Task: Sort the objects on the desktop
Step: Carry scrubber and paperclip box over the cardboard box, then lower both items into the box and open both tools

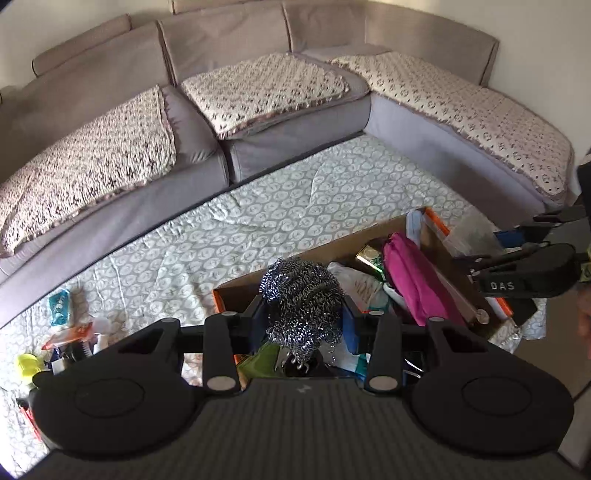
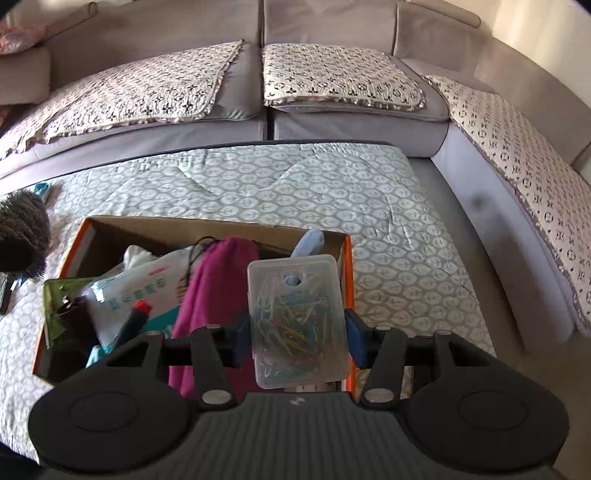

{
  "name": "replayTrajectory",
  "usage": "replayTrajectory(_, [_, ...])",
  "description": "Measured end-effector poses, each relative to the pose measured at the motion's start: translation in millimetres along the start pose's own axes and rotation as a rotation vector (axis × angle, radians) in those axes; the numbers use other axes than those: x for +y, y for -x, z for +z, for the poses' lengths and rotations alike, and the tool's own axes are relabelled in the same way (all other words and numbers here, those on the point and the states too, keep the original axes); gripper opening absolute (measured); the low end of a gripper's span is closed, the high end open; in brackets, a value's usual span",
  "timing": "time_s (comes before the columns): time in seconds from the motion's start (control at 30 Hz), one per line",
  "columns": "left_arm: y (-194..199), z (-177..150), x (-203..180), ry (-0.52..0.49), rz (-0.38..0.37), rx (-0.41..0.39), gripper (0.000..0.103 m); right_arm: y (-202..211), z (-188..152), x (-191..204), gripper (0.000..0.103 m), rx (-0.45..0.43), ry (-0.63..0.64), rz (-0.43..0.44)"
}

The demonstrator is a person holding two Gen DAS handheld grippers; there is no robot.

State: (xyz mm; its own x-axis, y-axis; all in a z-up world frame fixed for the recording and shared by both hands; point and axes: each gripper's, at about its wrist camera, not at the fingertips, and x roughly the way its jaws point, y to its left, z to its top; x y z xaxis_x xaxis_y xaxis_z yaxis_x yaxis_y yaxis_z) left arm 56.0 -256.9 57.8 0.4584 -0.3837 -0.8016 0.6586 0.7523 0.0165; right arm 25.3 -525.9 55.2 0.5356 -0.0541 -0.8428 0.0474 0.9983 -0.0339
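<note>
left gripper (image 1: 303, 314) clamps a steel wool scrubber (image 1: 301, 291) over the cardboard box (image 2: 207, 227). right gripper (image 2: 297, 332) grips a clear paperclip case (image 2: 295, 317) over the box's right edge.

We see a grey corner sofa (image 2: 258, 37) wrapping the far side and right, its seats topped with patterned cream covers (image 2: 332, 77). Near it lies a pale leaf-print quilt (image 2: 295, 184). Daylight brightens the plain right wall (image 2: 535, 29).
</note>
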Motion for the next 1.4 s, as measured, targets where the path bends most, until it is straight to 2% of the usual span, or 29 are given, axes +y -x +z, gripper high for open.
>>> replayTrajectory(0.27, [-18.3, 6.2, -2.1, 0.023, 0.030, 0.049, 0.041, -22.9, 9.9, -4.5, 0.049, 0.011, -0.005, 0.009])
replayTrajectory(0.8, [-45.6, 6.8, 15.7, 0.081, 0.049, 0.089, 0.042, -48.7, 17.7, -12.0, 0.049, 0.031, -0.040, -0.003])
replayTrajectory(1.0, [-52.7, 6.5, 17.9, 0.086, 0.053, 0.068, 0.049, -53.6, 18.7, -10.4, 0.052, 0.036, -0.052, 0.009])
replayTrajectory(1.03, [-53.5, 5.9, 17.4, 0.083, 0.052, 0.066, 0.053, -53.1, 18.3, -10.2, 0.052, 0.032, -0.051, 0.014])
replayTrajectory(1.07, [-53.2, 5.2, 17.3, 0.078, 0.053, 0.059, 0.061, -52.1, 18.2, -9.8, 0.054, 0.026, -0.049, 0.016])
replayTrajectory(1.1, [-51.7, 5.0, 15.9, 0.071, 0.055, 0.047, 0.067, -50.9, 18.4, -9.9, 0.062, 0.019, -0.049, 0.017])
replayTrajectory(1.17, [-47.5, 5.5, 14.4, 0.065, 0.056, 0.024, 0.088, -48.7, 19.9, -11.6, 0.078, 0.006, -0.060, 0.020])
replayTrajectory(1.23, [-43.1, 6.4, 15.2, 0.078, 0.047, 0.017, 0.091, -45.7, 21.5, -12.0, 0.084, 0.000, -0.062, 0.025])
replayTrajectory(1.3, [-39.1, 6.5, 16.8, 0.087, 0.038, 0.017, 0.096, -42.1, 22.3, -11.5, 0.103, -0.008, -0.065, 0.025])
replayTrajectory(1.33, [-36.8, 6.2, 17.0, 0.089, 0.038, 0.016, 0.101, -39.7, 22.4, -10.7, 0.103, -0.014, -0.065, 0.026])
replayTrajectory(1.4, [-32.9, 4.7, 18.1, 0.094, 0.047, 0.017, 0.103, -34.6, 22.0, -9.4, 0.103, -0.020, -0.068, 0.031])
